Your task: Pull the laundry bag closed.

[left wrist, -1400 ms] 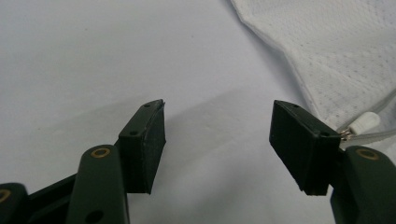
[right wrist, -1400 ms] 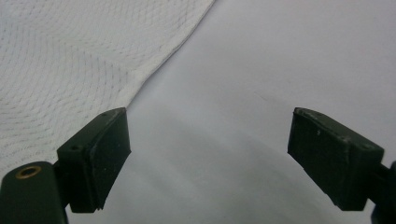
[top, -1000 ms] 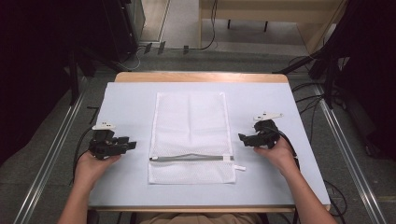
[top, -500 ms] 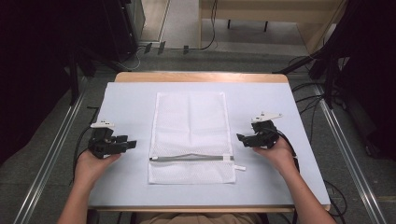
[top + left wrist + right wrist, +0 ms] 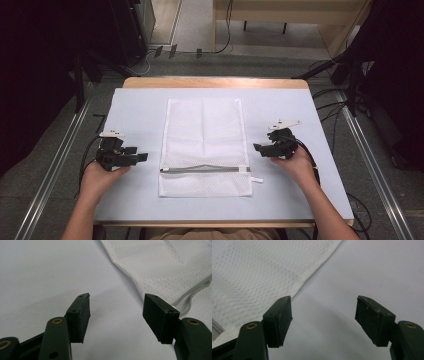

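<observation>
A white mesh laundry bag (image 5: 204,145) lies flat in the middle of the table, its grey zipper (image 5: 202,170) running across near the front end. My left gripper (image 5: 142,157) rests on the table just left of the bag, jaws open and pointing at the bag's edge (image 5: 130,277). My right gripper (image 5: 257,148) sits just right of the bag, open too, with the bag's mesh edge (image 5: 307,277) beyond its left jaw. Nothing is between either pair of jaws.
The table is covered by a pale blue-grey mat (image 5: 135,110) with a wooden edge (image 5: 215,82) at the back. Cables (image 5: 87,150) trail from both grippers. Dark equipment and stands flank the table on the floor.
Both grippers have edged slightly inward toward the bag's sides. The bag has not moved.
</observation>
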A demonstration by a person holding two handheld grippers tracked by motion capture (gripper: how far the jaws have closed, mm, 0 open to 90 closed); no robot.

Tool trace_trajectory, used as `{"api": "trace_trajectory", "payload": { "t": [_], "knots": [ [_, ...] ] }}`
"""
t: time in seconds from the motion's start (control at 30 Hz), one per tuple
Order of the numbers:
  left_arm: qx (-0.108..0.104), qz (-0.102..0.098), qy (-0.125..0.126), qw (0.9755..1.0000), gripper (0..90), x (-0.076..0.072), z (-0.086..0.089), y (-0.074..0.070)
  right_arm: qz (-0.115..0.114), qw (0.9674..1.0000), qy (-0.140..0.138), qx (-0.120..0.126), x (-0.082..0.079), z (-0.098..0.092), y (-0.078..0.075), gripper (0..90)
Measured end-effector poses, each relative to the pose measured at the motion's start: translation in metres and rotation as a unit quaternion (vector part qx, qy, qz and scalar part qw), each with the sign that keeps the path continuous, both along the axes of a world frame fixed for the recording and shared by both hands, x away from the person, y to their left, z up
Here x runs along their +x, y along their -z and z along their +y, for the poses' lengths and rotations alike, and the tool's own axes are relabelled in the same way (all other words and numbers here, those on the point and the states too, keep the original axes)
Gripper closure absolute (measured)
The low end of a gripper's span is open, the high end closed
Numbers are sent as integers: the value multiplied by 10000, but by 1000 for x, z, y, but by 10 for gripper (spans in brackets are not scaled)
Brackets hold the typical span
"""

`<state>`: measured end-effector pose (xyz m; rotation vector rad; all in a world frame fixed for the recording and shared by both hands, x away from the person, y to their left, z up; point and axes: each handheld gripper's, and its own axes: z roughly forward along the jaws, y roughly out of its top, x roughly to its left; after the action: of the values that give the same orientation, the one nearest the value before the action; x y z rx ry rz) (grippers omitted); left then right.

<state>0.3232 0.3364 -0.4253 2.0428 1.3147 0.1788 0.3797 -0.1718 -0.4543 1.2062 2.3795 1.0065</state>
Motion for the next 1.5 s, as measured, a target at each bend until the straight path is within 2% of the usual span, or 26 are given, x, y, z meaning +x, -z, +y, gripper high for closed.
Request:
{"api": "trace_trajectory", "payload": {
  "t": [0.73,0.83,1.03,1.3,1.43,1.5],
  "knots": [
    [-32,-18,-20,10000,367,-1,0,-2,124,9999,-40,11,-1,3,-1,343],
    [-111,25,-14,9999,370,-3,0,-4,133,9999,-61,22,-3,5,-2,348],
    [-171,35,46,9998,373,-6,-4,-7,141,9996,-226,67,-10,15,-7,362],
    [-129,22,121,9998,373,-8,-6,-9,81,9988,-478,107,-20,30,-13,374],
    [-234,-7,191,9995,381,-9,-6,-7,88,9984,-549,133,-24,37,-15,384],
    [-244,58,180,9995,390,-8,-6,-6,87,9981,-600,147,-26,40,-16,388]
  ]
}}
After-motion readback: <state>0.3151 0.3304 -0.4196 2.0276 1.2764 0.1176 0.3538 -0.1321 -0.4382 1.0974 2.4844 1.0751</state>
